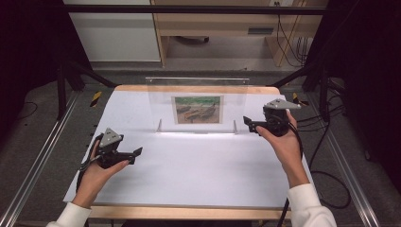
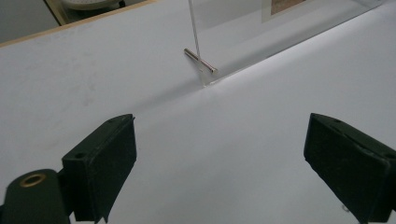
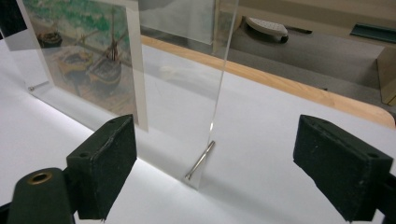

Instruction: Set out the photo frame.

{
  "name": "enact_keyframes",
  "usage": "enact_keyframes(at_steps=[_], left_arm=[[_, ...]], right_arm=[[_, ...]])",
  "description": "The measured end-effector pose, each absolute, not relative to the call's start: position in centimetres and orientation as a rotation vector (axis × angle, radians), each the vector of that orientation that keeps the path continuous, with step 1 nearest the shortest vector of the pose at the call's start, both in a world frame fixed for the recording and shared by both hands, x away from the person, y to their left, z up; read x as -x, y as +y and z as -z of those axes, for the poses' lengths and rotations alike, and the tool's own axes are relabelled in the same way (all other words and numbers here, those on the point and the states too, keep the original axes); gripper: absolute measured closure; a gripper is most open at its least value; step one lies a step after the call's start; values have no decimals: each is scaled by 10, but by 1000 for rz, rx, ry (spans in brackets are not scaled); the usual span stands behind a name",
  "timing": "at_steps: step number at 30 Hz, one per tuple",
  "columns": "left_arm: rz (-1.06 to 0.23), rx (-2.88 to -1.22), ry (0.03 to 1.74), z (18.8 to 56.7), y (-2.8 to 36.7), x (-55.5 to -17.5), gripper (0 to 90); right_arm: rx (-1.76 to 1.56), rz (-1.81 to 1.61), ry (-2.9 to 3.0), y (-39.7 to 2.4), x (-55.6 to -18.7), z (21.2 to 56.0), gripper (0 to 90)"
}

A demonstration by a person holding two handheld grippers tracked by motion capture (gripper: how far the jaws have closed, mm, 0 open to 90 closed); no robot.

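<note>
**Both grippers open, either side of the acrylic picture frame**

We see a clear acrylic frame (image 1: 197, 106) standing upright on the white sheet (image 1: 189, 165) that covers the table, toward the far middle of it. A print of boats (image 1: 197, 109) sits in the middle of the clear panel. A thin metal pin passes through each lower corner: the left pin (image 2: 200, 61) and the right pin (image 3: 200, 161) both rest on the sheet.

Our right gripper (image 1: 250, 124) is held just beside the frame's right edge, pointing toward it. In the right gripper view its jaws stand wide apart with the panel's edge and the right pin ahead between them, but the pads touch nothing. Our left gripper (image 1: 137, 152) is near the sheet's left part, well apart from the frame and nearer to us. In the left gripper view its jaws are also wide, with only bare sheet between them and the frame's left corner farther ahead.

Beyond the table's wooden far rim (image 1: 142, 88) lie a grey floor and a wooden cabinet (image 1: 213, 23)
</note>
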State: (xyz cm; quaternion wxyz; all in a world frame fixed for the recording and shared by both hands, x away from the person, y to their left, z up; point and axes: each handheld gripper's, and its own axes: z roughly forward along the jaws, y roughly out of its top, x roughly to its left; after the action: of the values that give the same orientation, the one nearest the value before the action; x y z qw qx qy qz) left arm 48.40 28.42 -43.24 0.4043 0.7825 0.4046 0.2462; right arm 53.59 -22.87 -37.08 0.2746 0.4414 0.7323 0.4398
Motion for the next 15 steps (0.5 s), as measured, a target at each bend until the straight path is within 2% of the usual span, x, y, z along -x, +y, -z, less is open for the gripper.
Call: enact_keyframes(at_steps=[15], left_arm=[[-633, -1961, 1065, 437, 295, -478, 69]], right_arm=[[-1243, -1162, 1955, -240, -499, 409, 89]])
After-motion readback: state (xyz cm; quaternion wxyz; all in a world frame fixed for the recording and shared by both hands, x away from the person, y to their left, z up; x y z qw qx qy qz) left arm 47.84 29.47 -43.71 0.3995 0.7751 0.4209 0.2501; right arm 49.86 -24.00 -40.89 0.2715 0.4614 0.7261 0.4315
